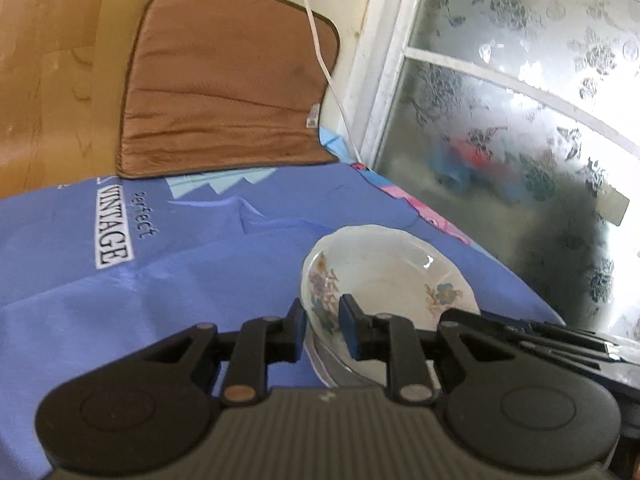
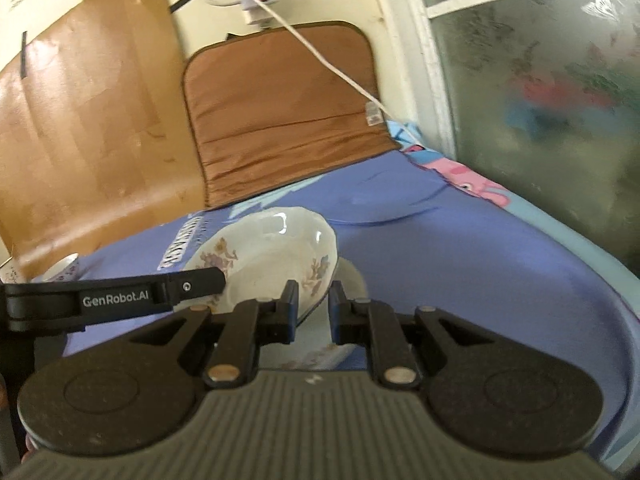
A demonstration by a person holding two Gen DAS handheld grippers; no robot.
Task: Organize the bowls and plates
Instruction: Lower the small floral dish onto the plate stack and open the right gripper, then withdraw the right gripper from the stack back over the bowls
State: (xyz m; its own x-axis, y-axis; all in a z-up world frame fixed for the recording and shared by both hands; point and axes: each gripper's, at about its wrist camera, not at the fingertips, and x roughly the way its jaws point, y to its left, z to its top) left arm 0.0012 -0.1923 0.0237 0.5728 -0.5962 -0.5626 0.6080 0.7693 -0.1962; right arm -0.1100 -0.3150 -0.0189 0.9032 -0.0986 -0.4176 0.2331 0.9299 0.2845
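Two grippers meet on one floral bowl (image 1: 384, 276), and I read the scene from my left across to my right. Far left in the left wrist view stands a tan wooden panel (image 1: 44, 80), then a brown cushion (image 1: 224, 92) leaning upright at the back of the blue cloth (image 1: 120, 288), which carries the word VINTAGE. A white cable (image 1: 320, 56) runs down across the cushion's right side. My left gripper (image 1: 323, 330) is closed onto the bowl's near-left rim, one blue pad outside the wall and one inside. The bowl sits at the right part of the cloth, and beneath it I see the edge of another dish (image 1: 336, 376); whether the bowl rests on that dish or hangs just above, I cannot tell. To the right is a frosted window (image 1: 520, 120) with a flower pattern.

From the right wrist view, the left gripper's black arm (image 2: 120, 298) comes in from the left and meets the tilted bowl (image 2: 272, 256). My right gripper (image 2: 313, 308) has its fingers pinched on the bowl's right rim, with a narrow gap between the pads. A second floral dish (image 2: 324, 354) lies below.
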